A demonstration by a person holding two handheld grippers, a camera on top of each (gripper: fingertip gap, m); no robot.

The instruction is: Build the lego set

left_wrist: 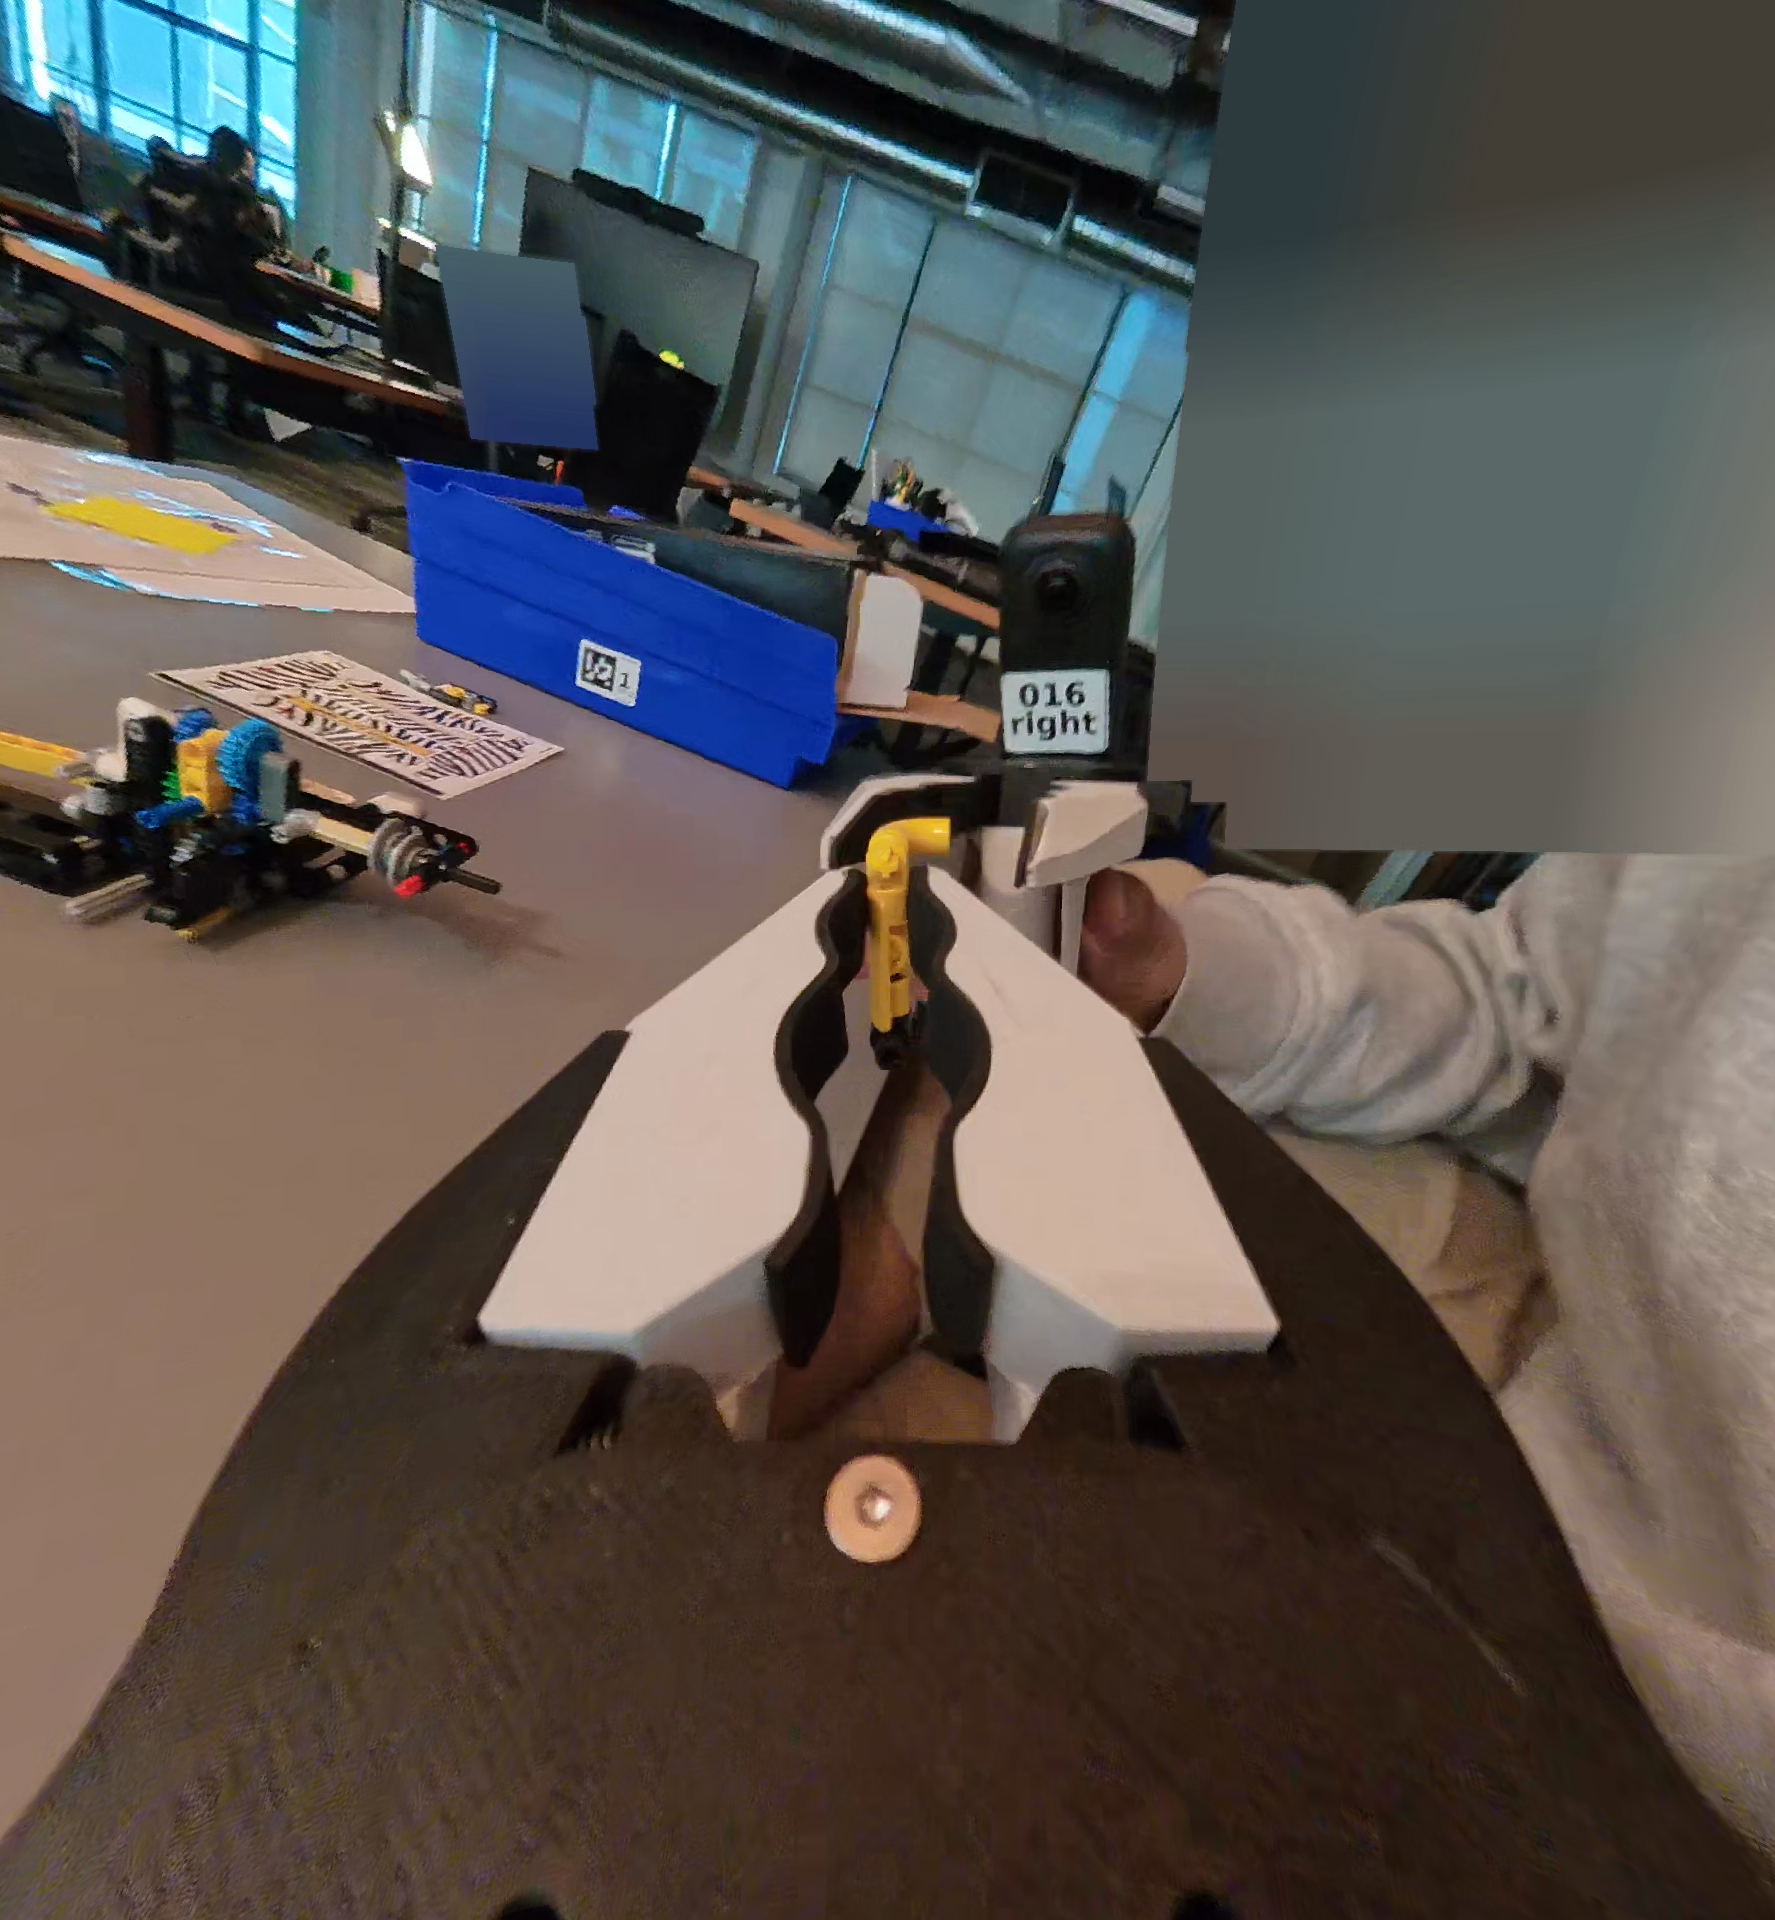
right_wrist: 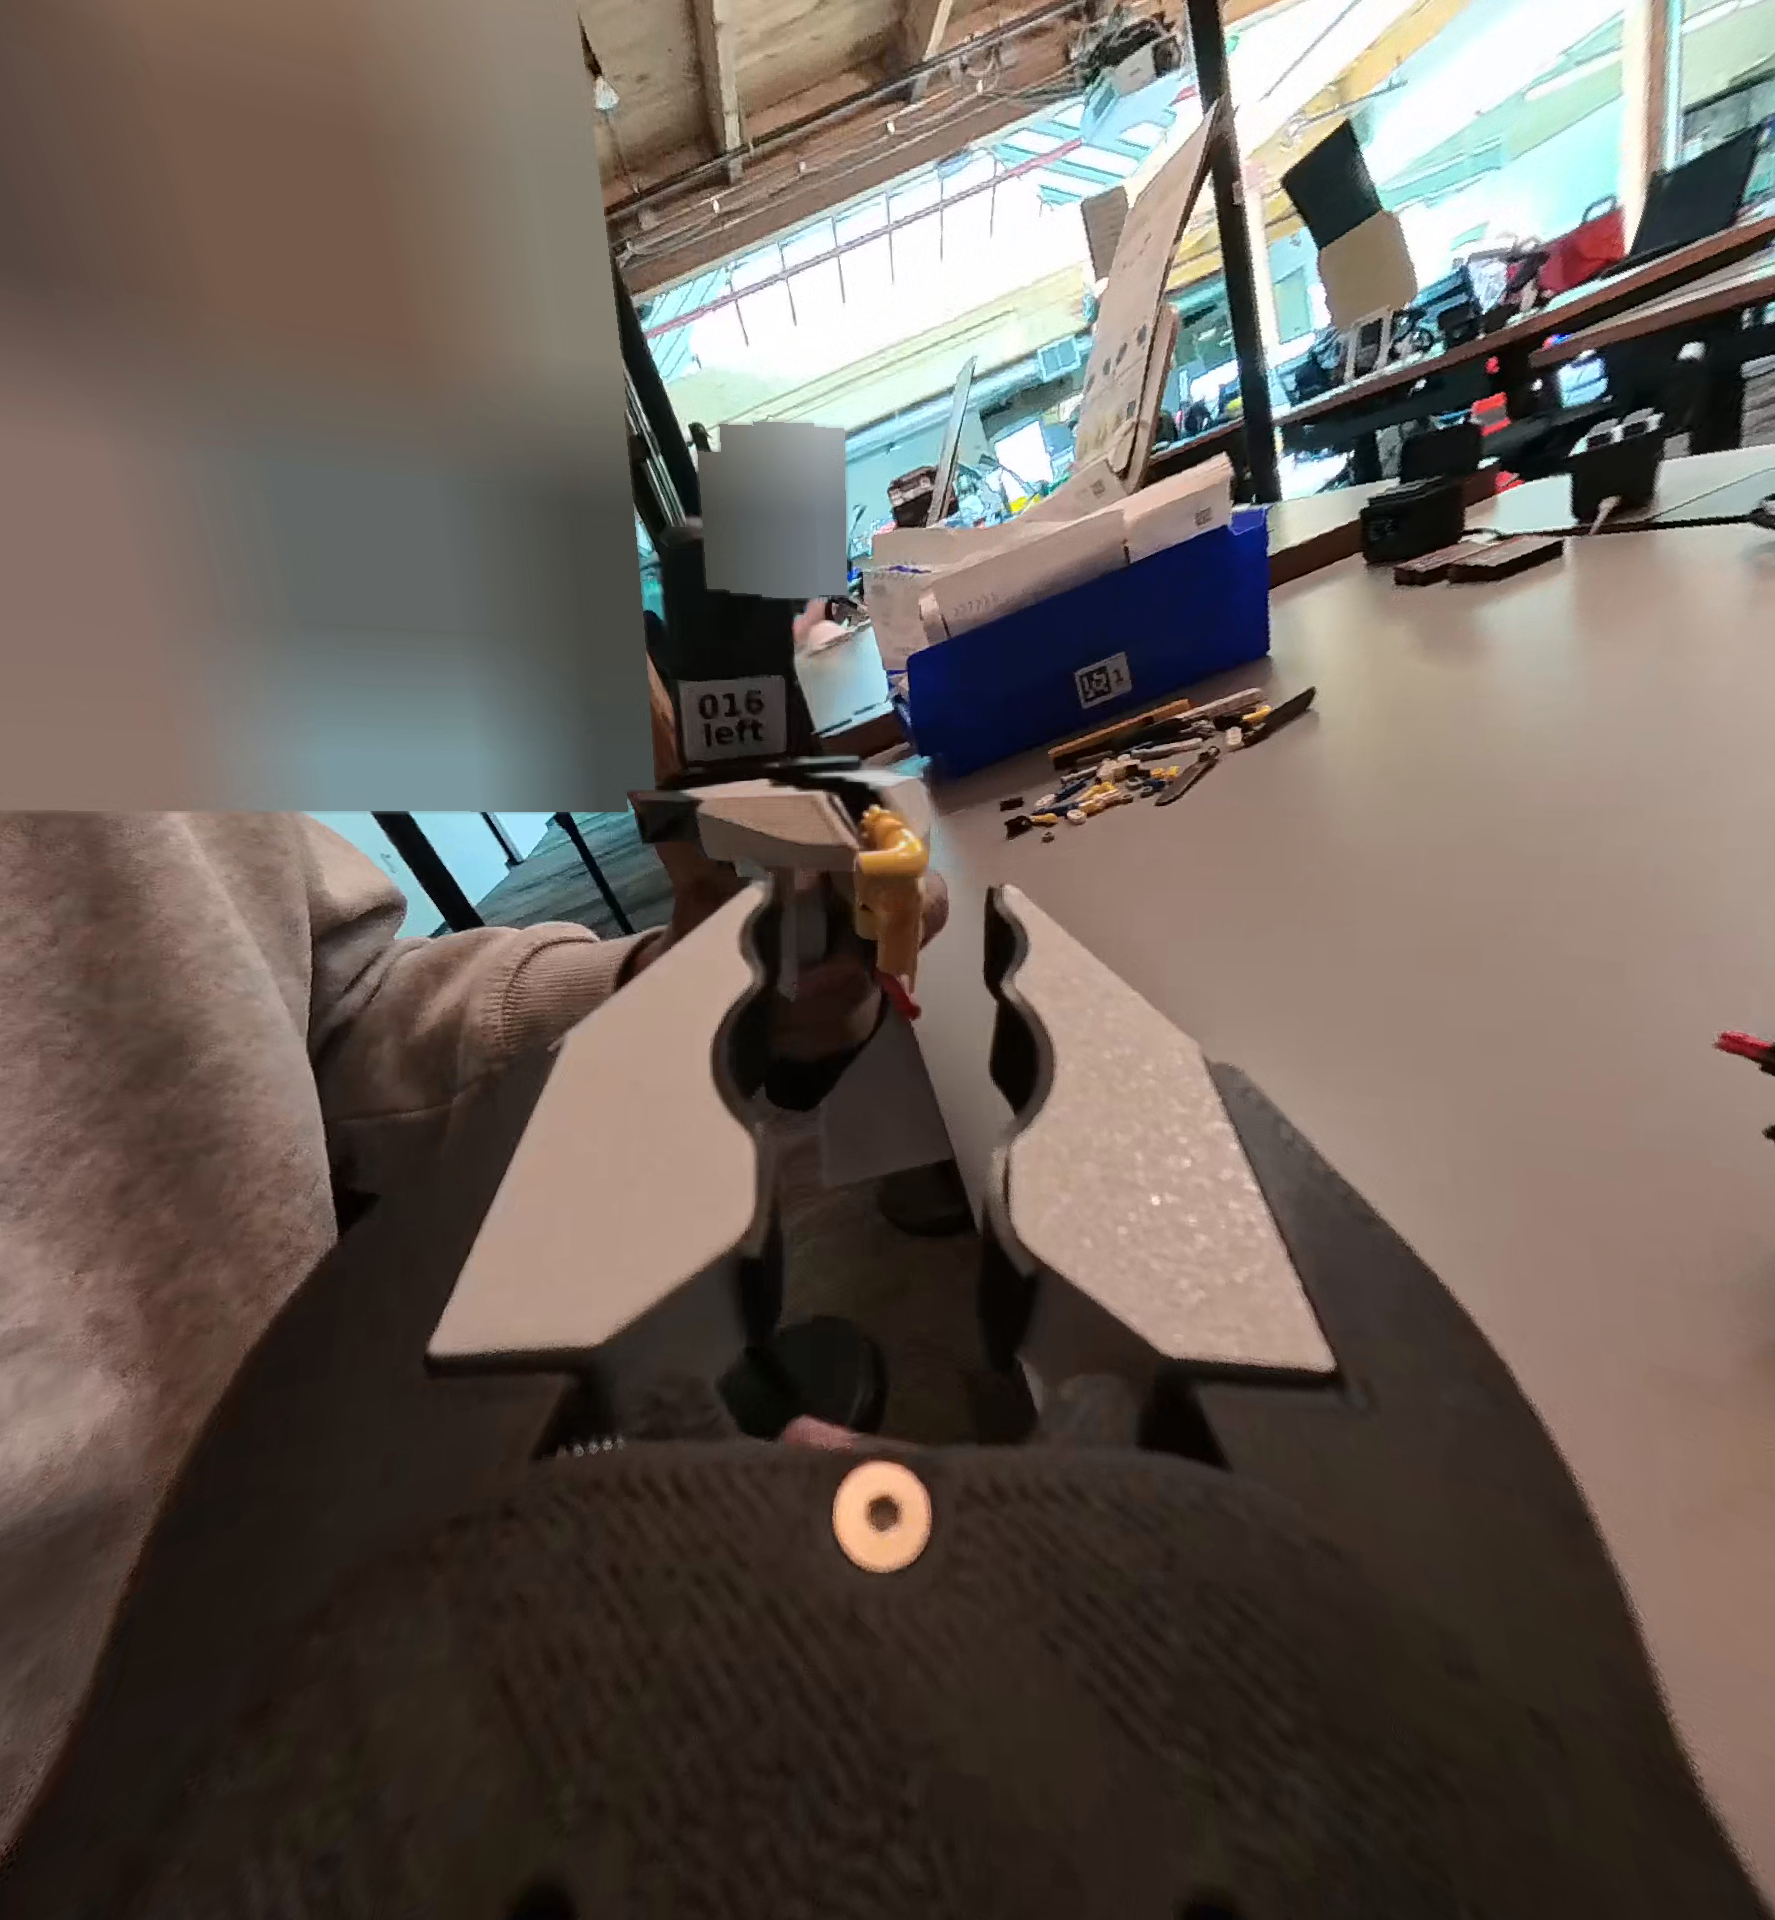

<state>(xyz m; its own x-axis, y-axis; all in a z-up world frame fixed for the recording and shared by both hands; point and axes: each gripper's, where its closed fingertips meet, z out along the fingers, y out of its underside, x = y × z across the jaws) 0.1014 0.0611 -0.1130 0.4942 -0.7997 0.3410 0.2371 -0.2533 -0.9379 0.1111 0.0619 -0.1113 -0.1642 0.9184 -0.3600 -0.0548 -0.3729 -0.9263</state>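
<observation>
The left gripper [left_wrist: 888, 883] is clamped shut, raised above the table; the right gripper [right_wrist: 878, 904] faces it, fingers parted.

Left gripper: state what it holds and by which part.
The left gripper pinches a yellow angled lego piece along its straight shaft; the bent end sticks out past the fingertips.

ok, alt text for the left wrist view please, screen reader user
The left gripper is shut on a yellow lego piece, held up close to the right gripper. On the grey table to the left lie a part-built lego model, a sticker sheet and a blue bin.
</observation>
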